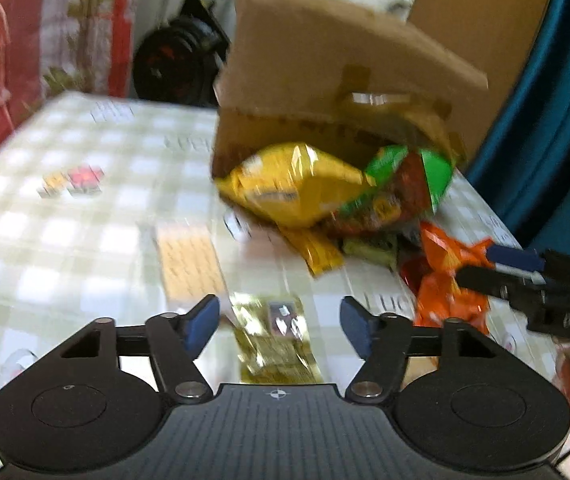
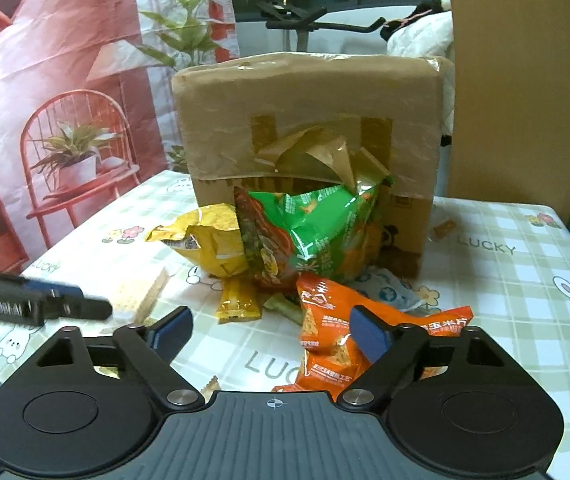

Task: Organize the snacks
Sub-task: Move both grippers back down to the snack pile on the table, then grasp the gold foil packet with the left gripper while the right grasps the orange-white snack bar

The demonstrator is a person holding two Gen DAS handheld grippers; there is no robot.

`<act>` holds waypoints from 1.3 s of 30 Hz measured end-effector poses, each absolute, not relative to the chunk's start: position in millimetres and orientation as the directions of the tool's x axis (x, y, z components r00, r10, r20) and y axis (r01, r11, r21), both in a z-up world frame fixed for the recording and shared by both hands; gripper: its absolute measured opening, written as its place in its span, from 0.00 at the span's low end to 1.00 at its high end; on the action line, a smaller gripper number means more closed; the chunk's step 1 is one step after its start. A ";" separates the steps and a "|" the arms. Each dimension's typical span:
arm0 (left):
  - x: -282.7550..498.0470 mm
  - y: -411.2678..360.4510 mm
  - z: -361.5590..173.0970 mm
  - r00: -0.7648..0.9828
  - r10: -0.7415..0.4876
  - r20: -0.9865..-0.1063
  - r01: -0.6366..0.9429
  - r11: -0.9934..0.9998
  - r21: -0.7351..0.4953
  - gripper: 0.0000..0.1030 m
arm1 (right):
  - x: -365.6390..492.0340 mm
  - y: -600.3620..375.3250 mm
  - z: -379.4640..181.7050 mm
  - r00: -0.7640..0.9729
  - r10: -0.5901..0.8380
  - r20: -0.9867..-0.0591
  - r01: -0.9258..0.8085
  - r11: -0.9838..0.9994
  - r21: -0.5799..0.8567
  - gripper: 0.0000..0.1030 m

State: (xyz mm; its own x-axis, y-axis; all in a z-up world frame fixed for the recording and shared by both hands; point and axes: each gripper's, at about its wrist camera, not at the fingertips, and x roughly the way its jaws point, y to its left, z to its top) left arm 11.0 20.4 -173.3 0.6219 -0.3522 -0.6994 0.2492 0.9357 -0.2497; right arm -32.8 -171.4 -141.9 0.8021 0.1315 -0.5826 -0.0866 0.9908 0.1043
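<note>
I see two fisheye views, each looking forward and downward from just behind its own gripper's fingers, which fill the lower frame. My left wrist view is blurred; it sits low and close over the checked tablecloth, facing the cardboard box at upper centre. My right wrist view is sharp and faces that box squarely at centre. Both share the box, the spilled snack bags and the cloth; each catches the other gripper at its edge.

Brown cardboard box; before it yellow foil bag, green bag, orange packet; green-and-white checked tablecloth.
</note>
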 end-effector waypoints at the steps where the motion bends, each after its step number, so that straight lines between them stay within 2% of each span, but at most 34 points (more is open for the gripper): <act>1: 12.5 18.1 -178.1 0.608 -0.357 -0.709 0.252 0.934 -0.254 0.63 | -32.4 -172.5 -143.0 0.800 0.131 -0.586 -0.082 0.991 0.109 0.75; 13: 24.1 -2.3 -213.9 0.540 -0.281 -0.793 0.252 0.953 -0.166 0.65 | -36.2 -179.2 -147.6 0.795 0.151 -0.588 -0.092 0.987 0.129 0.73; 16: 23.0 -6.1 -215.0 0.552 -0.256 -0.793 0.247 0.959 -0.138 0.70 | -37.0 -180.4 -149.3 0.793 0.155 -0.589 -0.090 0.986 0.138 0.73; 20: 25.6 -17.1 -217.3 0.571 -0.207 -0.795 0.238 0.968 -0.080 0.73 | -38.1 -180.4 -150.0 0.794 0.164 -0.585 -0.098 0.985 0.144 0.72; 23: 22.2 -25.5 -218.0 0.584 -0.141 -0.800 0.230 0.973 -0.003 0.67 | -38.8 -181.7 -150.1 0.795 0.165 -0.584 -0.098 0.985 0.145 0.72; 24: 19.4 -25.3 -216.6 0.591 -0.142 -0.794 0.231 0.973 -0.002 0.54 | -39.9 -182.6 -150.4 0.795 0.165 -0.583 -0.097 0.985 0.146 0.72; 26: 17.6 -22.1 -213.2 0.585 -0.169 -0.793 0.236 0.971 -0.033 0.53 | -42.0 -184.7 -151.7 0.794 0.169 -0.584 -0.097 0.984 0.153 0.72; 28: 15.6 -17.9 -209.8 0.588 -0.199 -0.784 0.245 0.967 -0.062 0.48 | -42.5 -185.2 -153.1 0.784 0.184 -0.592 -0.111 0.981 0.158 0.73; 39: 1.6 -8.2 -185.0 0.635 -0.252 -0.730 0.250 0.962 -0.114 0.48 | -45.4 -165.3 -157.7 0.689 0.279 -0.669 -0.276 0.954 0.114 0.61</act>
